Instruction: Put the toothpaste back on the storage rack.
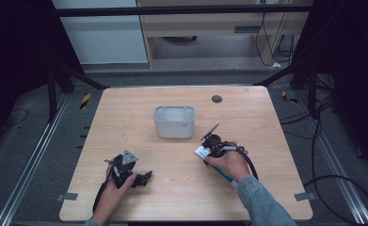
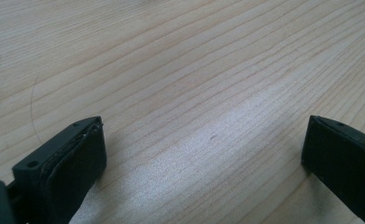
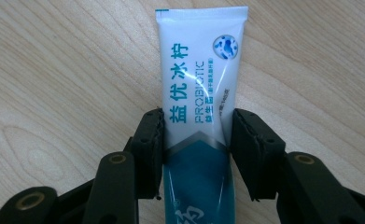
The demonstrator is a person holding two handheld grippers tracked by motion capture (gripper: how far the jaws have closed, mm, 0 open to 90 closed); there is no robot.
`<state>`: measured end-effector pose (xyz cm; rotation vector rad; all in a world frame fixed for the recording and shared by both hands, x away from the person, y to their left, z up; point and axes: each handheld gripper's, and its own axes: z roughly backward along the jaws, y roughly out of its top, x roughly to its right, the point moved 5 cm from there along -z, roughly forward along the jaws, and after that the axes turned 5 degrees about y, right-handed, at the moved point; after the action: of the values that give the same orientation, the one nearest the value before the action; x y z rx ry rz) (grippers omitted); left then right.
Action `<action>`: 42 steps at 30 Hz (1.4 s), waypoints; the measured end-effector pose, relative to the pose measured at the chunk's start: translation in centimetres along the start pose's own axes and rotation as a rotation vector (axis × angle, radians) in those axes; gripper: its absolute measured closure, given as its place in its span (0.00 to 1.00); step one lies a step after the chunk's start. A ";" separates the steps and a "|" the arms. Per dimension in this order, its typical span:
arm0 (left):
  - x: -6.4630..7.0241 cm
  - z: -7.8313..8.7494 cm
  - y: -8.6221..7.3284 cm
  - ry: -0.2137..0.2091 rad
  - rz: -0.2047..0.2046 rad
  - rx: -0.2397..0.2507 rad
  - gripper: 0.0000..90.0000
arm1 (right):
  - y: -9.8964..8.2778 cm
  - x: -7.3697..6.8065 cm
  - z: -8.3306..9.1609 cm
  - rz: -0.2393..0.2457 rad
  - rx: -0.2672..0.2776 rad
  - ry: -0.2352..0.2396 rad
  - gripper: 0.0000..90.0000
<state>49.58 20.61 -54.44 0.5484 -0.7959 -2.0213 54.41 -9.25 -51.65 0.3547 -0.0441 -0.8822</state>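
A white and teal toothpaste tube lies flat on the wooden table, its crimped white end pointing away from me. My right gripper straddles its middle, and both black pads press against its sides. In the high view the tube lies right of centre, partly under the hand holding the right gripper. My left gripper rests near the front left of the table, pointing right. Its jaws stand wide apart over bare wood, with nothing between them, in the left gripper view.
A grey rectangular bin stands upright at the table's centre, a short way beyond the tube. A small dark round disc sits near the far edge. Dark frames and cables surround the table on the floor.
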 end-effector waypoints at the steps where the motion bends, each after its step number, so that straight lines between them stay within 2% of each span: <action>1: 0.0 0.0 0.0 0.000 0.000 0.000 0.00 | 0.0 0.0 0.0 0.002 0.000 -0.001 0.62; 8: 0.0 0.0 0.0 0.000 0.000 0.000 0.00 | 0.0 -0.1 0.1 0.005 -0.003 -0.010 0.64; 11: 0.0 0.0 0.0 0.000 0.000 0.000 0.00 | 0.0 0.0 0.2 0.007 -0.001 -0.020 0.71; 19: 0.0 0.0 0.0 0.000 0.000 0.000 0.00 | 0.0 -0.1 0.3 0.018 -0.002 -0.038 0.72; 34: 0.0 0.0 0.0 0.000 0.000 0.000 0.00 | -0.1 0.3 0.5 -0.005 0.010 -0.015 0.80; 38: 0.0 0.0 0.0 0.000 0.000 0.000 0.00 | -0.3 0.6 0.9 -0.032 0.050 -0.003 0.87; 41: 0.0 0.0 0.0 0.000 0.000 0.000 0.00 | -0.3 0.7 1.1 -0.040 0.066 0.004 0.88; 42: 0.0 0.0 0.0 0.000 0.000 0.000 0.00 | -0.4 0.7 1.3 -0.026 0.072 0.000 0.88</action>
<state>49.58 20.61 -54.44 0.5485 -0.7961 -2.0215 54.34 -10.34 -50.65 0.4240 -0.0712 -0.9081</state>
